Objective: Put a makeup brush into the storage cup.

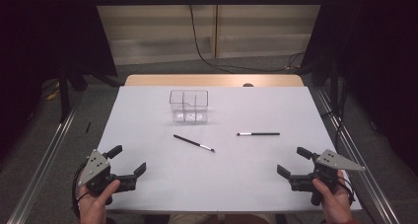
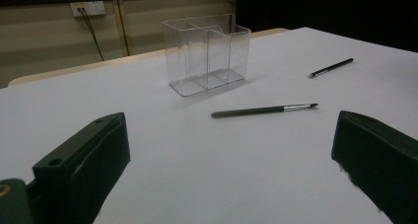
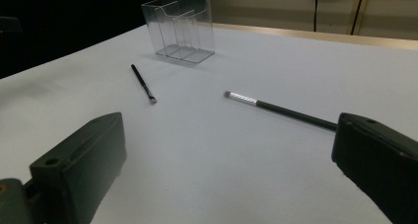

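Note:
A clear plastic holder [image 1: 189,106] with compartments stands upright on the white table [image 1: 148,189], toward the back middle. Two thin black brushes lie flat in front of it: one brush [image 1: 193,143] slanted at centre, the other brush [image 1: 258,133] level to its right. My left gripper [image 1: 127,160] rests at the front left, held in a hand, jaws open with nothing between them. My right gripper [image 1: 293,161] sits at the front right, open and empty too. The left gripper view has the holder [image 2: 207,52] and the nearer brush [image 2: 263,110] ahead; the right gripper view has the right-hand brush [image 3: 281,109] close.
Metal rails run along both sides of the table. A wooden table edge [image 1: 212,80] shows behind the white sheet. A black cable [image 1: 207,56] trails over the floor behind. Dark curtains hang at left and right.

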`<action>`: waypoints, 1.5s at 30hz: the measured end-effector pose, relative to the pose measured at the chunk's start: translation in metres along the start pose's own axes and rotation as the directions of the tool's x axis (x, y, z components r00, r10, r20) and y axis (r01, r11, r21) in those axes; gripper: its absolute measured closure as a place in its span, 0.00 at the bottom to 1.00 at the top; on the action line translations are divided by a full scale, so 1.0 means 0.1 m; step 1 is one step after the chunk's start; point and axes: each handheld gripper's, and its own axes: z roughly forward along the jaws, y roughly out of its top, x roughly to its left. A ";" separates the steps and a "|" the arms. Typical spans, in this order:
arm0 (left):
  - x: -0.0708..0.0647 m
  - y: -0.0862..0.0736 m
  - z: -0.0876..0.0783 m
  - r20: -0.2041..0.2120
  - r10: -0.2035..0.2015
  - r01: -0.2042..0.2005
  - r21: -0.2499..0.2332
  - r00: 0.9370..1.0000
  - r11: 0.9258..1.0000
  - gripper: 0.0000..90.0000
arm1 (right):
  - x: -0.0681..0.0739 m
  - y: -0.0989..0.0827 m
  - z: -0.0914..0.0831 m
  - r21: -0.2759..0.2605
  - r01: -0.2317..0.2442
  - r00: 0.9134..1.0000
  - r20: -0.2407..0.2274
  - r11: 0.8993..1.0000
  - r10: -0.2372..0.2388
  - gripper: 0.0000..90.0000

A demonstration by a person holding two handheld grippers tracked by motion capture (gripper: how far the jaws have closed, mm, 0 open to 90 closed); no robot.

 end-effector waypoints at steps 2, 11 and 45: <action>-0.01 0.00 0.01 -0.004 0.004 -0.004 0.006 1.000 1.000 0.01 | 0.00 0.00 0.00 0.000 -0.005 1.000 0.005 1.000 0.005 0.00; 0.00 -0.01 0.05 -0.016 -0.025 0.025 0.031 1.000 0.999 0.02 | 0.01 0.00 0.02 0.009 -0.002 1.000 -0.014 1.000 0.002 0.00; -0.17 0.33 0.47 0.142 0.023 -0.025 0.013 0.990 1.000 0.03 | 0.02 -0.01 -0.01 0.006 0.007 1.000 -0.013 1.000 -0.007 0.00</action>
